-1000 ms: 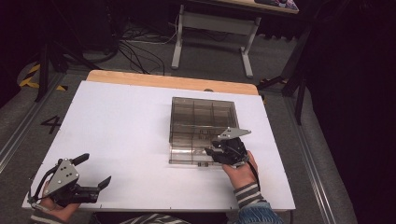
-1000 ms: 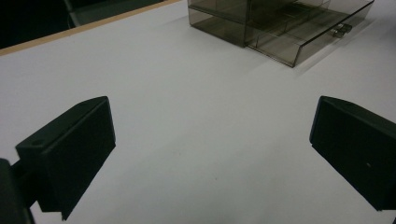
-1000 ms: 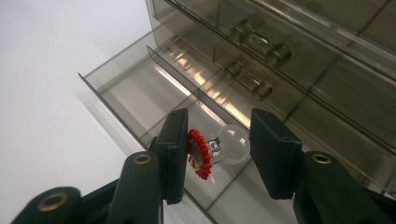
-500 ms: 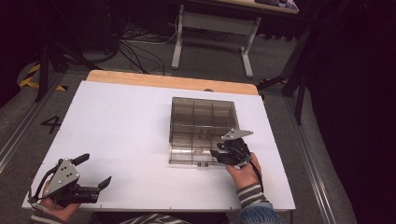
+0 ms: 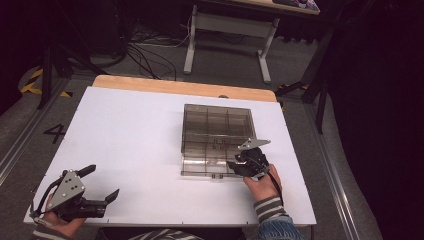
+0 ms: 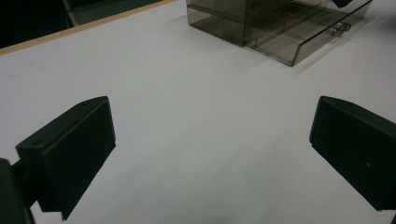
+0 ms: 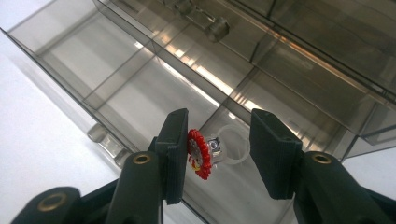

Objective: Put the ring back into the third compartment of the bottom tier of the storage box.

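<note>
Right gripper [image 7: 215, 154] at the smoky compartment box [image 5: 216, 131] — jaws partly apart.
A red-rimmed ring [image 7: 201, 154] touches one jaw; left gripper [image 6: 210, 154] gapes wide over the white tabletop [image 5: 125, 135].

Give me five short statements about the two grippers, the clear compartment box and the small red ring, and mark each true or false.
1. The left gripper has its jaws spread wide over bare table. True.
2. The clear compartment box sits beside the left gripper. False: it lies toward the table's right, at the right gripper.
3. A small red ring lies between the right gripper's jaws. True.
4. The ring's red disc touches both jaws. False: it rests against one, with a gap to the other.
5. The box compartments are full of parts. False: those visible look empty.
</note>
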A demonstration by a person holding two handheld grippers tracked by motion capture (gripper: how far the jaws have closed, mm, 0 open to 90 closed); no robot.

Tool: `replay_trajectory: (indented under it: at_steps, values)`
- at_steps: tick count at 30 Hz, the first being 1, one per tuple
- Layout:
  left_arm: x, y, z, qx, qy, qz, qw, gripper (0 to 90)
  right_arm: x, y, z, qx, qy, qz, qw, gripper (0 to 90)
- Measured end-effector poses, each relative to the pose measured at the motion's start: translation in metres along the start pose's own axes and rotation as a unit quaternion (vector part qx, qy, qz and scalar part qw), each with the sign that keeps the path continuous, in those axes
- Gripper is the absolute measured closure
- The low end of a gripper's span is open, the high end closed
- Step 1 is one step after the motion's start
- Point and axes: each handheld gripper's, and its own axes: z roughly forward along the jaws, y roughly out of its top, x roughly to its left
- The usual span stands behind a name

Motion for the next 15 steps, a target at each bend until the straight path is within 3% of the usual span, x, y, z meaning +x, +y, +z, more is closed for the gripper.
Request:
replay_trajectory:
  at_steps: [15]
  values:
    - [0.0005, 0.0003, -0.0003, 0.000, 0.001, 0.005, 1.0000, 1.0, -0.0059, -0.0036, 0.0030, 0.021, -0.008, 0.004, 0.9997, 58.3]
